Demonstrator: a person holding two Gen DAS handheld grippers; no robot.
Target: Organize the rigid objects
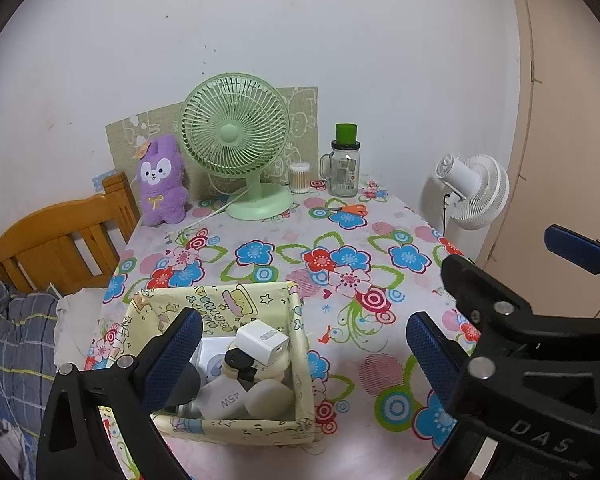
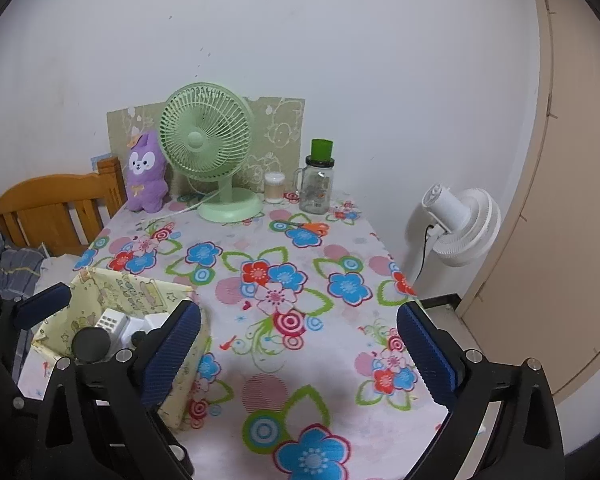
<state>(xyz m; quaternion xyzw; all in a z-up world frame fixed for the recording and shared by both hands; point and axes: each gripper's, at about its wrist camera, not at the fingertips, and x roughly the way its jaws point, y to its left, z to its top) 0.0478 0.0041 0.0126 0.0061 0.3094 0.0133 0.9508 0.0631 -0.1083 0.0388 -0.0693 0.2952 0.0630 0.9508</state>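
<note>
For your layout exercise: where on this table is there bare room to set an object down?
Free: the tablecloth's middle, between fabric basket and right edge, up to the scissors. Crowded: the back row of plush, green fan, swab jar, glass jar; the basket is full.

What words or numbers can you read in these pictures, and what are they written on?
"45W": on the white charger lying in the fabric basket.
"DAS": on the black body of the right gripper, seen at the edge of the left wrist view; the letters may be only part of a longer word.
Print on the glass jar: too small to read.
Writing printed on the basket's inside wall: too blurred to read.
</note>
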